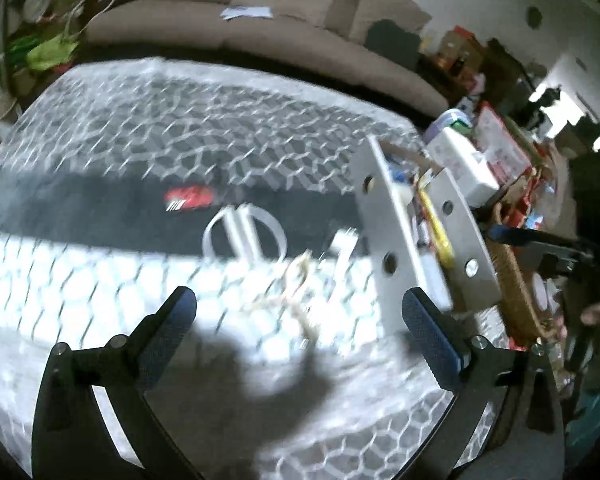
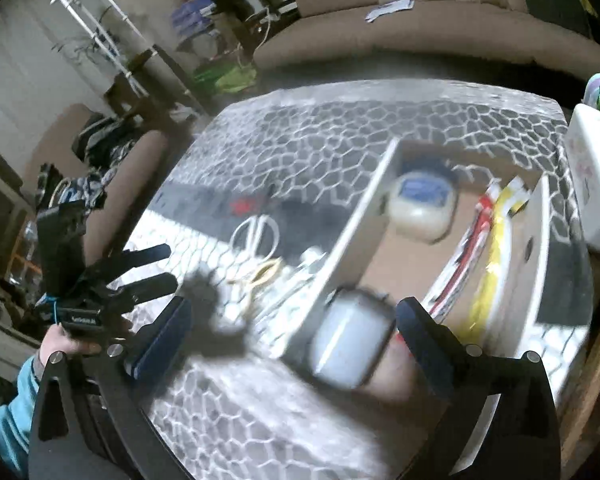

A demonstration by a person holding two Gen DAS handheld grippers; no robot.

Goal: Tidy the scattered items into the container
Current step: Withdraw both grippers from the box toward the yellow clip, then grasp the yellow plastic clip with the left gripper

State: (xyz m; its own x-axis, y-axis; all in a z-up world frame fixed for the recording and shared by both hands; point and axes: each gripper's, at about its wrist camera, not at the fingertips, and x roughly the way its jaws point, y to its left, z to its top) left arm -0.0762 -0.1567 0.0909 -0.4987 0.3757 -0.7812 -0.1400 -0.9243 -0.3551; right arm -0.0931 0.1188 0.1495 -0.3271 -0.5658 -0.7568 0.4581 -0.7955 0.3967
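Left gripper (image 1: 300,316): jaws wide apart, nothing between them, above the patterned counter (image 1: 100,280). Right gripper (image 2: 296,328): jaws spread wide; a blurred grey-white item (image 2: 350,344) lies between them over the cardboard box (image 2: 360,216), pads not touching it. White scissors (image 2: 256,232) lie on the counter left of the box.

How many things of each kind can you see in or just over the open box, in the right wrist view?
Jar: 1
Long packets, one red-and-white, one yellow: 2
Blurred grey block at the near end of the box: 1
Total: 4
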